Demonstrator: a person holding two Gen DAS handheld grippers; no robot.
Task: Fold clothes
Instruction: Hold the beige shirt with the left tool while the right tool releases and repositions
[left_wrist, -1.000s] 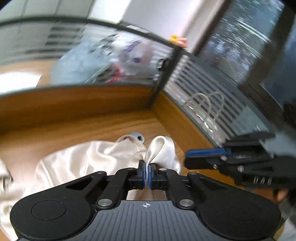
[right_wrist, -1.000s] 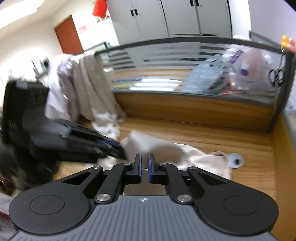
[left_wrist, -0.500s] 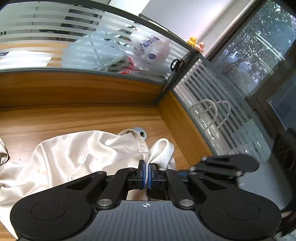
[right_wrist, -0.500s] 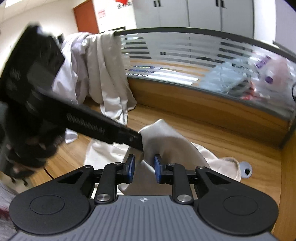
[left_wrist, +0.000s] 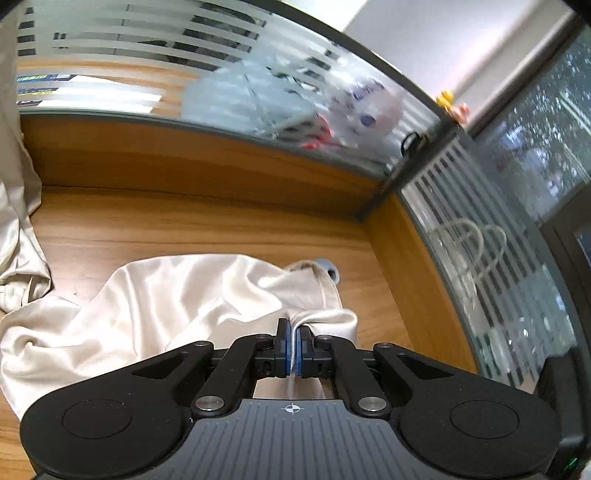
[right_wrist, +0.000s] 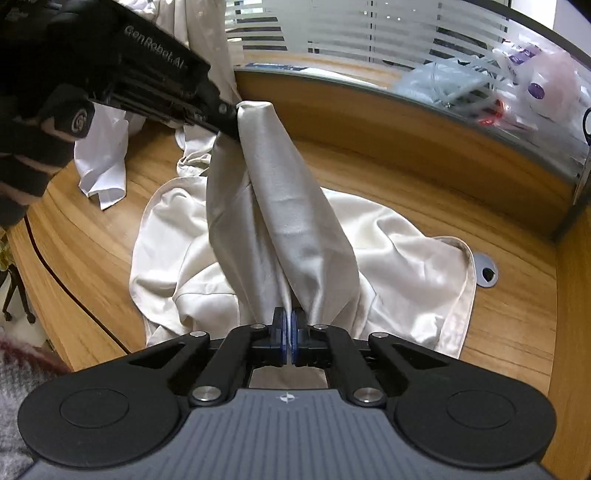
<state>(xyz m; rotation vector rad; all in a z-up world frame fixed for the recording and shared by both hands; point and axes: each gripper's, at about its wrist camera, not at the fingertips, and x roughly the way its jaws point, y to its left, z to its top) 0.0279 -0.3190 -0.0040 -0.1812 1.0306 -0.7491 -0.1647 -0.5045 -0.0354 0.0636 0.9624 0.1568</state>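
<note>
Cream satin garment, half lifted off the wooden desk

A taut ridge of it ran from the right gripper's closed pads up to the left gripper; the rest lay crumpled beneath.

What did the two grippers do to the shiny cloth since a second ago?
The right gripper dropped down to the cream cloth, opened, then pinched shut on a fold of it. The left gripper kept its hold on another fold the whole time. The rest of the cloth stays heaped on the wooden desk.
</note>
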